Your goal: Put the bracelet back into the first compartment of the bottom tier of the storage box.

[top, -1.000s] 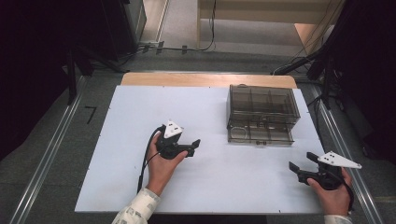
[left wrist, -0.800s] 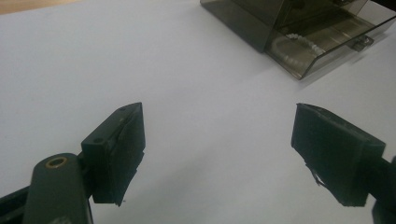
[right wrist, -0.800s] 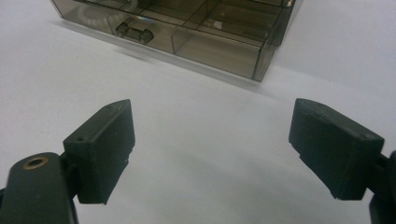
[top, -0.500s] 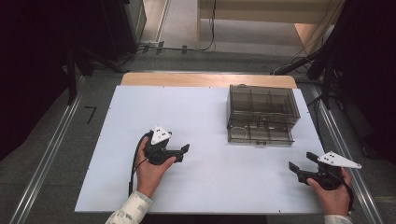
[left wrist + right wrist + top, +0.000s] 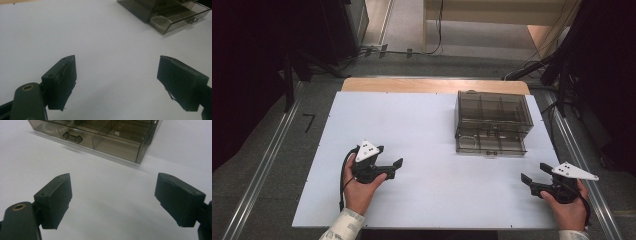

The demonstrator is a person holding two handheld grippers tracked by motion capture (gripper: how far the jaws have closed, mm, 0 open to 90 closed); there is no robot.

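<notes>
The smoky see-through organiser box (image 5: 493,122) sits on the white worktop (image 5: 432,130), toward the far right, well apart from both of my grippers. Nearest to me, my left gripper (image 5: 393,167) rests in my left hand (image 5: 360,187) low on the left of the sheet, its jaws spread wide with nothing between them; in the left gripper view the two black jaws (image 5: 128,85) frame bare white surface, and the box (image 5: 165,12) shows at the top right corner. My right gripper (image 5: 532,181) is held in my right hand (image 5: 568,205) near the front right edge, jaws likewise wide and empty. In the right gripper view its gripper (image 5: 112,202) points up at the box (image 5: 100,135), which lies just beyond. The box is dark tinted plastic, rectangular and shallow, divided inside into several compartments by thin walls, with a small latch on the front long side facing me. Something pale and ring-shaped shows through one front compartment; I cannot tell what it is. A strip of bare wood (image 5: 432,85) borders the worktop beyond the box.
</notes>
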